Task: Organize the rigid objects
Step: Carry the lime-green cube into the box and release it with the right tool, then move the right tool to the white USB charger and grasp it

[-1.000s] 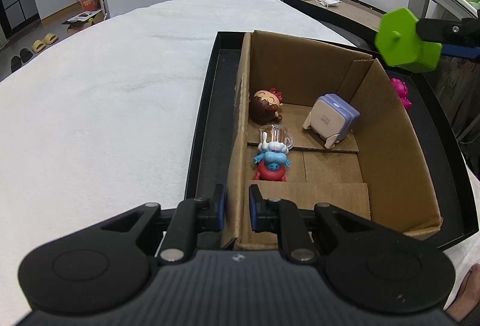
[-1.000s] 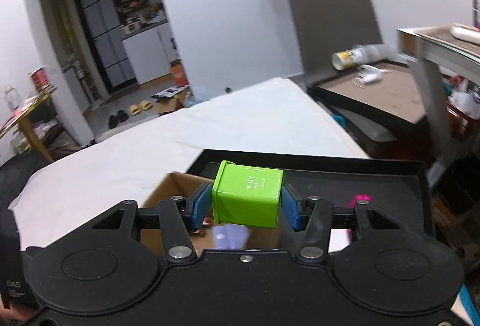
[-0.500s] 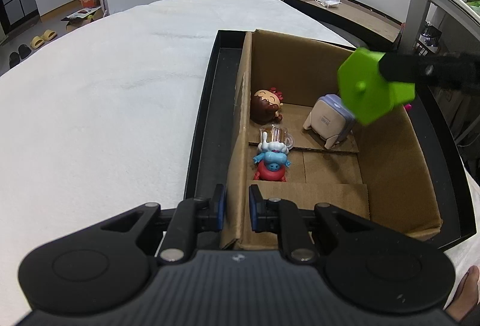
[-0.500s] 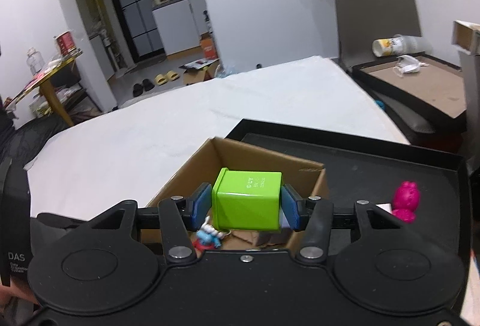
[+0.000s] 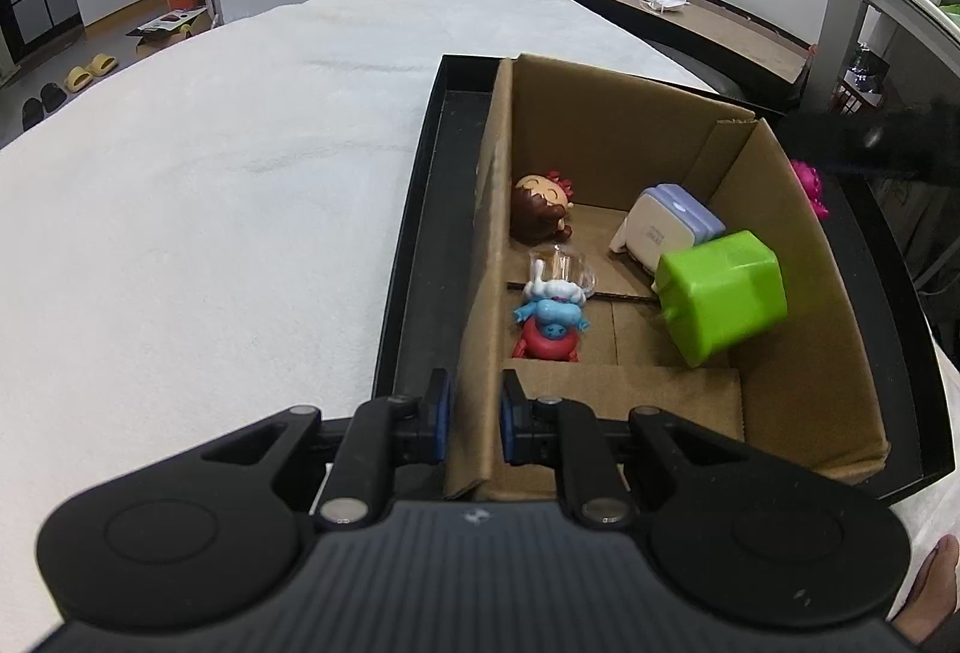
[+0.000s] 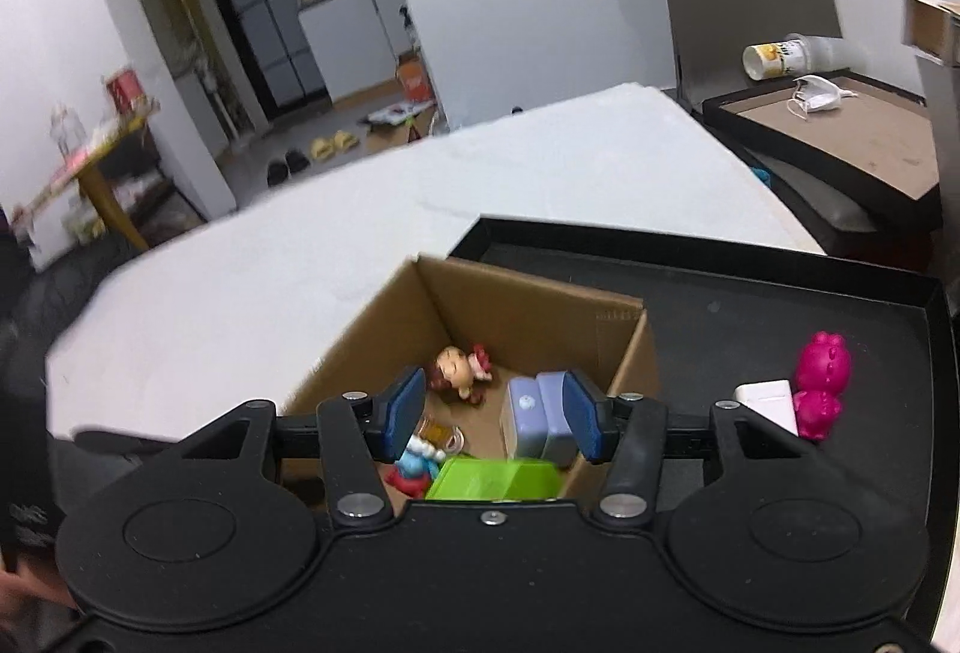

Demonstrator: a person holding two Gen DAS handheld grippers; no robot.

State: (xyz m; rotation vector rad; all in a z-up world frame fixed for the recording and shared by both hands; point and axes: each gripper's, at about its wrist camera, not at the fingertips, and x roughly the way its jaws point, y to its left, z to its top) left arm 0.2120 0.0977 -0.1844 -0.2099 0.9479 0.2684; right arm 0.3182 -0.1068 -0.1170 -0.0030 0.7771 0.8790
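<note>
A cardboard box (image 5: pixel 798 353) stands in a black tray (image 5: pixel 414 257). My left gripper (image 5: pixel 471 425) is shut on the box's near left wall. The green cube (image 5: pixel 720 293) is tilted inside the box, free of any gripper; it also shows in the right wrist view (image 6: pixel 495 479). My right gripper (image 6: pixel 492 416) is open and empty above the box (image 6: pixel 528 311). In the box lie a brown-haired doll (image 5: pixel 540 209), a lilac device (image 5: pixel 666 227), a blue and red figure (image 5: pixel 549 326) and a clear mug (image 5: pixel 561 266).
A pink figure (image 6: pixel 822 383) and a white block (image 6: pixel 768 401) lie in the tray (image 6: pixel 780 305) right of the box. The tray rests on a white-covered table (image 5: pixel 210 209). A second tray (image 6: pixel 852 131) with a mask stands beyond.
My right gripper moved over the box, opened and let go of the green cube, which now sits in the box. My left gripper has not moved.
</note>
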